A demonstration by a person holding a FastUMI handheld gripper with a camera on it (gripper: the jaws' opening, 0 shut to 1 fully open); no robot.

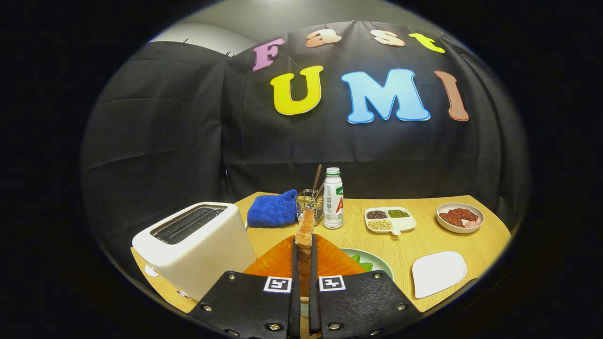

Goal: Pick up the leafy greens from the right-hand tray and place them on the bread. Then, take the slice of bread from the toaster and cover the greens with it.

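My gripper (304,263) is shut on a slice of toasted bread (305,233), which stands on edge between the two fingers and sticks out ahead of them. The white toaster (198,242) sits to the left of the fingers with its slots showing dark and bare. Below and just ahead of the fingers lies an orange mat (330,261). A pale green plate (379,262) lies to the right of the fingers, partly hidden by them, with a bit of leafy green (360,262) showing on it.
A white tray (439,273) lies at the right front of the wooden table (424,240). Further back stand a blue cloth (274,209), a wire holder with utensils (311,200), a white bottle (333,200), a divided dish of beans (390,220) and a bowl of reddish food (460,217).
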